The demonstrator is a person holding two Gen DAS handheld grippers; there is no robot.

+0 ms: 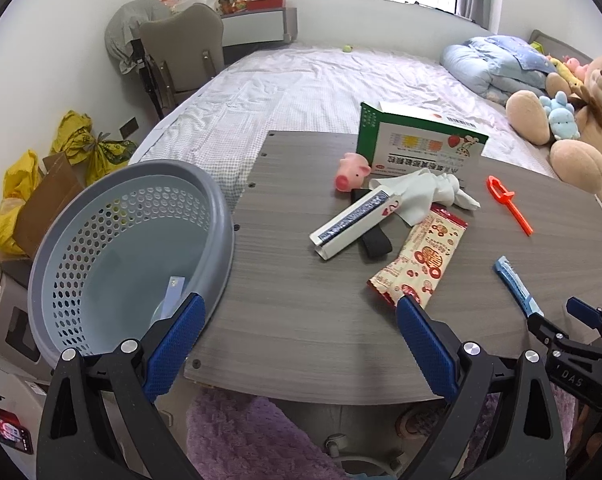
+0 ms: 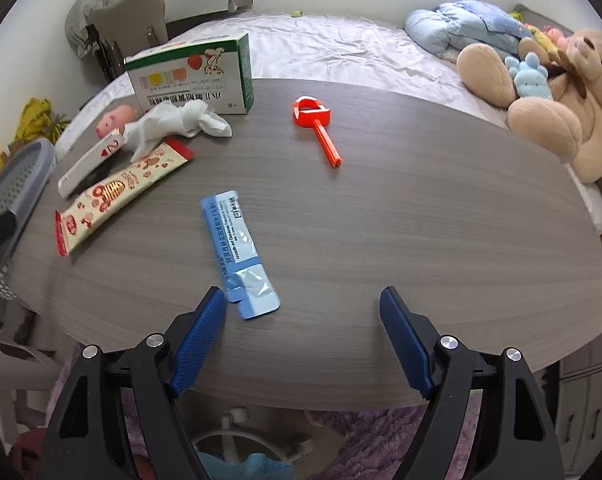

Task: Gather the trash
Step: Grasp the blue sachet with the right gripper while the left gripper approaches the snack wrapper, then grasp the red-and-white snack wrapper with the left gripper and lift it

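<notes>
Trash is scattered over the grey wood-grain worktop (image 2: 381, 220): a blue sachet (image 2: 241, 256) lies flat near the front edge, a red-and-cream snack wrapper (image 2: 121, 196) lies to its left, and a crumpled white tissue (image 2: 177, 126) rests behind that, against a green-and-white carton (image 2: 193, 80) standing at the far edge. A slim white box (image 1: 353, 222) printed with a red heart is laid across a black band beside the tissue, and a pink toy pig (image 1: 351, 170) sits just behind it. An orange plastic tool (image 2: 317, 128) lies apart, toward the middle of the worktop. A grey perforated basket (image 1: 129, 256) is seen tilted at the left edge of the worktop, with a small pale strip inside. The right gripper (image 2: 303, 304) is held spread wide above the near end of the blue sachet, nothing being pinched. The left gripper (image 1: 299, 312) is likewise spread and empty, between the basket and the snack wrapper. A bed with a large teddy bear (image 2: 557, 96) lies beyond.
</notes>
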